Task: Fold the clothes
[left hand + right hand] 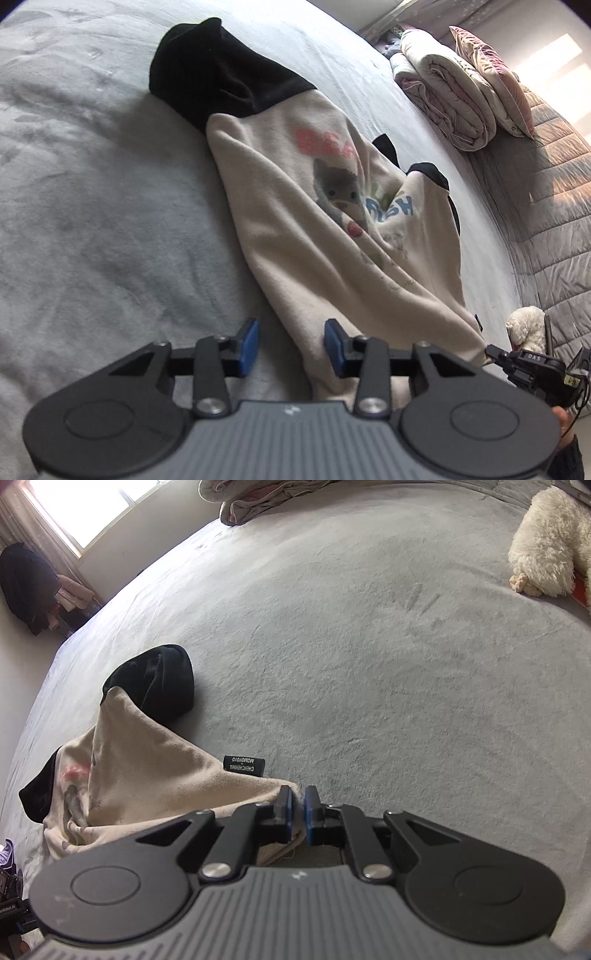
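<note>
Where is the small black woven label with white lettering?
In the right wrist view, the small black woven label sticks up from the cream sweatshirt's edge, just left of the right claw.

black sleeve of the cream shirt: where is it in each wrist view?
Left wrist: black sleeve top centre-left, far end of the shirt.
Right wrist: left of centre, above the cream body.
Shared landmark: white plush toy.

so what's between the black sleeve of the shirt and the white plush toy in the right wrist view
Only bare grey bedspread lies between the black sleeve and the white plush toy, as the right wrist view shows.
</note>
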`<state>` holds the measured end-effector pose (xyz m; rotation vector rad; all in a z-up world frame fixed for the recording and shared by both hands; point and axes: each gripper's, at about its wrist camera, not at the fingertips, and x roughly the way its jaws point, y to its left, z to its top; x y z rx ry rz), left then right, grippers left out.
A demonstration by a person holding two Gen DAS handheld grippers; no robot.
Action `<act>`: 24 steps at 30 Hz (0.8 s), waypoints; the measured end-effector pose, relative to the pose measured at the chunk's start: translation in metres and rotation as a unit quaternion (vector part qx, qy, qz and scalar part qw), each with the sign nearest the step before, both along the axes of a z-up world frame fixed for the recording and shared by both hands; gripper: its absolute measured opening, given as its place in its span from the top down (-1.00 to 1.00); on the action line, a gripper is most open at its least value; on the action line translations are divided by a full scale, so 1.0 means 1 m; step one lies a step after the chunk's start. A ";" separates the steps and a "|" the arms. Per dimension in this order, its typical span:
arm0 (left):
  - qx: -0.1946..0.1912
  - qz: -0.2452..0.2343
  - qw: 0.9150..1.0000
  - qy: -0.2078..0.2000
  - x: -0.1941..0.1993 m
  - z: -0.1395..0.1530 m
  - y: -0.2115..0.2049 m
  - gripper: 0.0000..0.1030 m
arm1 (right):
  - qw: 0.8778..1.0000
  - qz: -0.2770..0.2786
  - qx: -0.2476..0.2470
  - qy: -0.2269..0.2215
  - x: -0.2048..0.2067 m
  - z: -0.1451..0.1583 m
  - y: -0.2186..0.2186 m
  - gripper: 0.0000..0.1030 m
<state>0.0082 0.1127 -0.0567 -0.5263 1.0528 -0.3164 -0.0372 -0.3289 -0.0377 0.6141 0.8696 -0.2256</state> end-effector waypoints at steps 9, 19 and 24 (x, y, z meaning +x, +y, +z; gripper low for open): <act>0.062 -0.001 0.997 -0.043 -0.013 0.028 -0.007 0.91 | 1.000 0.021 -0.017 0.012 0.001 0.004 0.006 0.83; 0.099 -0.016 0.992 -0.077 -0.025 0.092 0.026 0.91 | 0.995 0.098 -0.005 0.008 -0.028 0.032 0.044 0.83; 0.125 -0.036 0.989 -0.069 -0.033 0.105 0.035 0.91 | 0.991 0.133 0.002 0.015 -0.045 0.043 0.064 0.83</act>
